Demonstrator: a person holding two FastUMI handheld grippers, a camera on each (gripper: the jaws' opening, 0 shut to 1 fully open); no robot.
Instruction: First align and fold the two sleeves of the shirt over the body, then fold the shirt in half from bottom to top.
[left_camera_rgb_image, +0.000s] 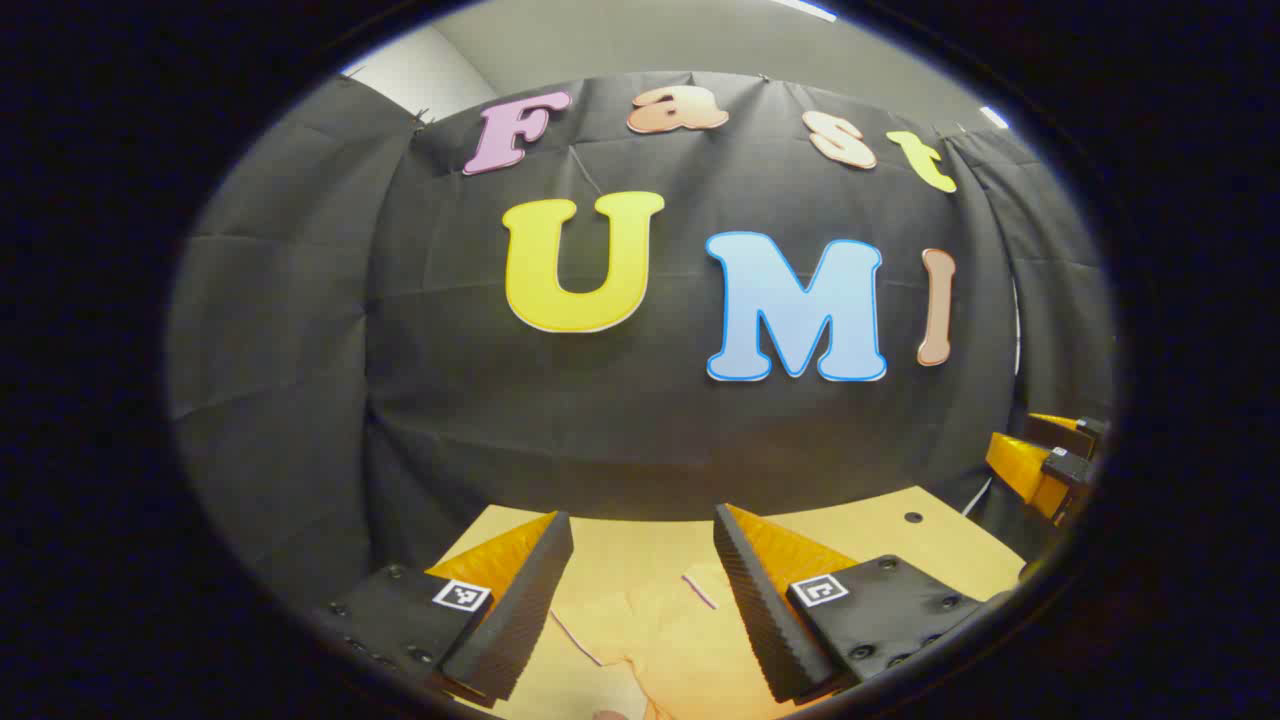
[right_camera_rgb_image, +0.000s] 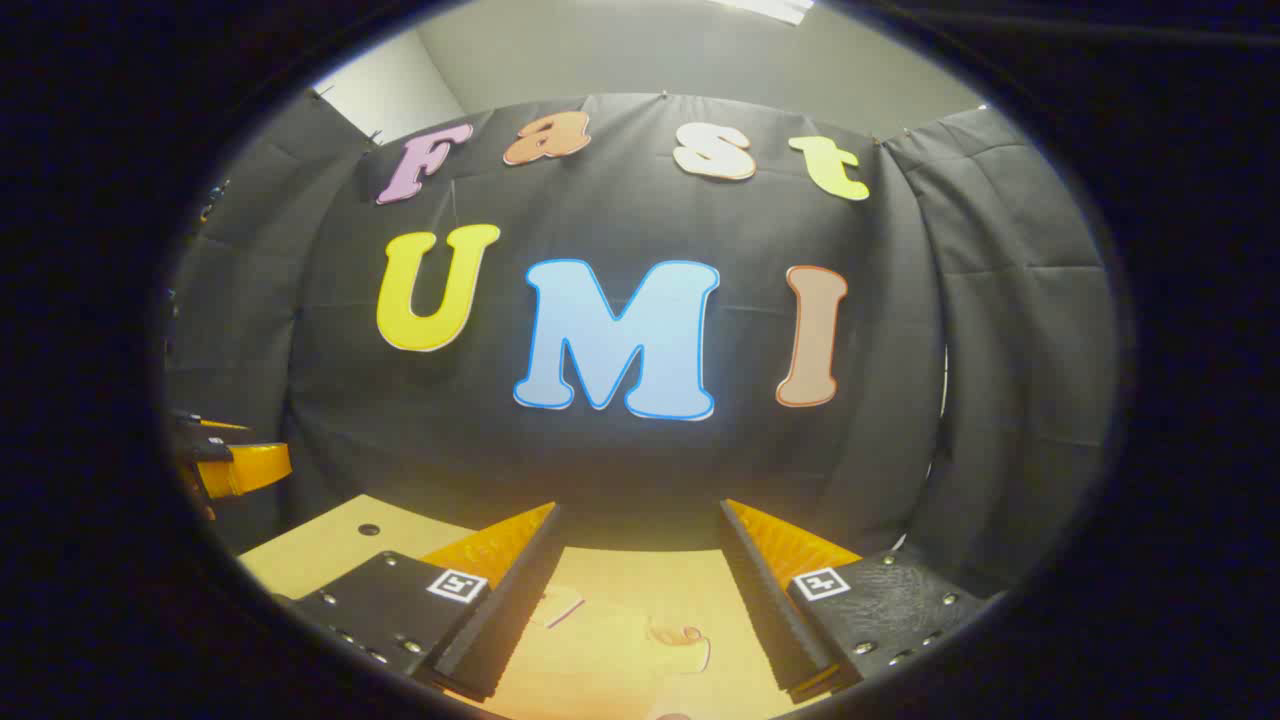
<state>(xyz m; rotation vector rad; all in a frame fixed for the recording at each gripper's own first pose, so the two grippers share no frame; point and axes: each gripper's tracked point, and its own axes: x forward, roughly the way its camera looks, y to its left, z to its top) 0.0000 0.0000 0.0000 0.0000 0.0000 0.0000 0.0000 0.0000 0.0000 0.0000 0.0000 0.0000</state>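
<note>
The table (left_camera_rgb_image: 900, 545) was a pale tan, with one small dark hole toward three o'clock in the left gripper view. The shirt (left_camera_rgb_image: 660, 620) on it was light peach with thin pink edging. The booth wall (right_camera_rgb_image: 620, 470) was plain black cloth, the ceiling (right_camera_rgb_image: 640, 50) grey-white.

Recording booth, black cloth wall (left_camera_rgb_image: 620, 420), wooden table (left_camera_rgb_image: 880, 530), plain ceiling (right_camera_rgb_image: 650, 50)

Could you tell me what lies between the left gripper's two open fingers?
In the left gripper view, the left gripper is open; between its fingers shows pale yellow shirt fabric on the tan table.
</note>
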